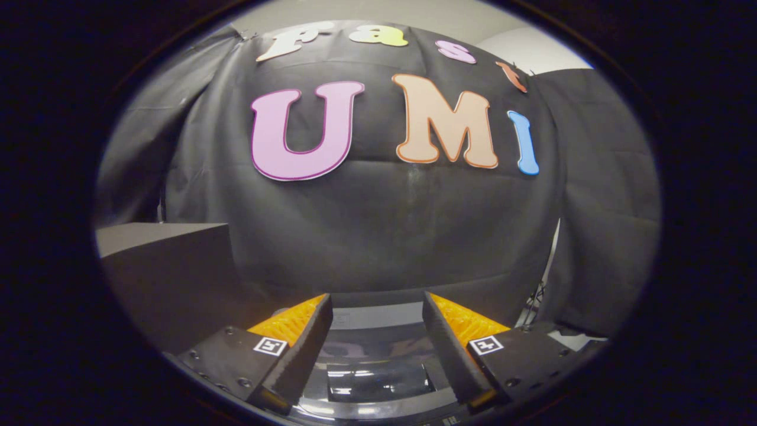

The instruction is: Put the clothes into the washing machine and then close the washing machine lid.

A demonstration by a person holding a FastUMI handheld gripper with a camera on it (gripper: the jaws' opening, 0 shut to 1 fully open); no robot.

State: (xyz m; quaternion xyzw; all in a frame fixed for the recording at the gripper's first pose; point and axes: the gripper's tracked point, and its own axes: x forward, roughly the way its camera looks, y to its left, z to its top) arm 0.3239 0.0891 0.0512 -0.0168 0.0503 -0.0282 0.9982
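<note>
1. The camera rides on the gripper (377, 305) and looks forward along its two fingers (307, 337), which stand apart with nothing between them.
2. It faces straight at the black cloth wall (378, 225), which is near.
3. It sits just above the shiny lid of the washing machine (378, 378), which lies very close, under and between the fingers.
4. A dark box (171, 278) stands off to the left, beside the wall.
5. The round lens bends the wall into a bulge.
</note>
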